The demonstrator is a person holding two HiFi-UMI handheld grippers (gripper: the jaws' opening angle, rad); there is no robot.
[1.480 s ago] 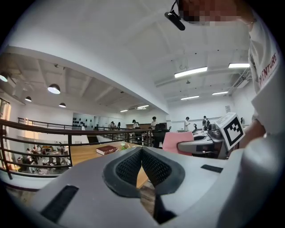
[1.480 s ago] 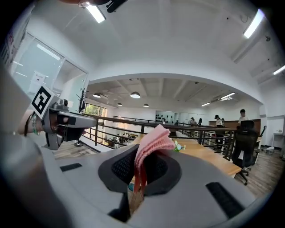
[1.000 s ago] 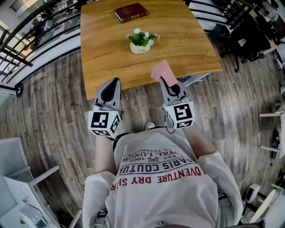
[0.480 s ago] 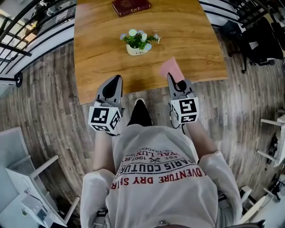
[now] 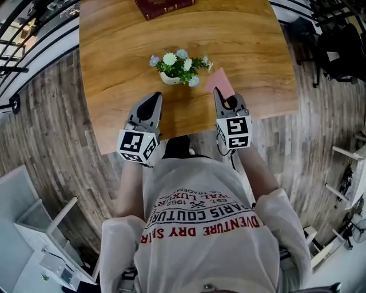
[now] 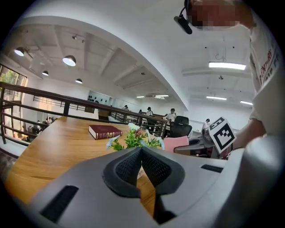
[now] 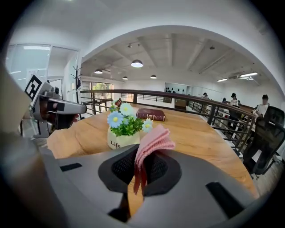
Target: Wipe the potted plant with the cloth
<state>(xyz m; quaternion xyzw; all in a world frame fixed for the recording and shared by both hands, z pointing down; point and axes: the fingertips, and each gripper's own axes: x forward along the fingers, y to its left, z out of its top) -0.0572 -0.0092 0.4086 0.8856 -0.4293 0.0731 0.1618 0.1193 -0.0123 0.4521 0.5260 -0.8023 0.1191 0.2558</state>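
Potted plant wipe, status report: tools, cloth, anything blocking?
Left tool shut, empty. Right tool shut on folded pink cloth. White-potted flowering plant just ahead. Nothing between.

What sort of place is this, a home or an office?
Most likely an open-plan office or shared workspace: a black railing runs beside the wooden table, an office chair stands beyond it, and strip lights line the ceiling.

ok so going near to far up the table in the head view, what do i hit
left tongs → potted plant → dark red book
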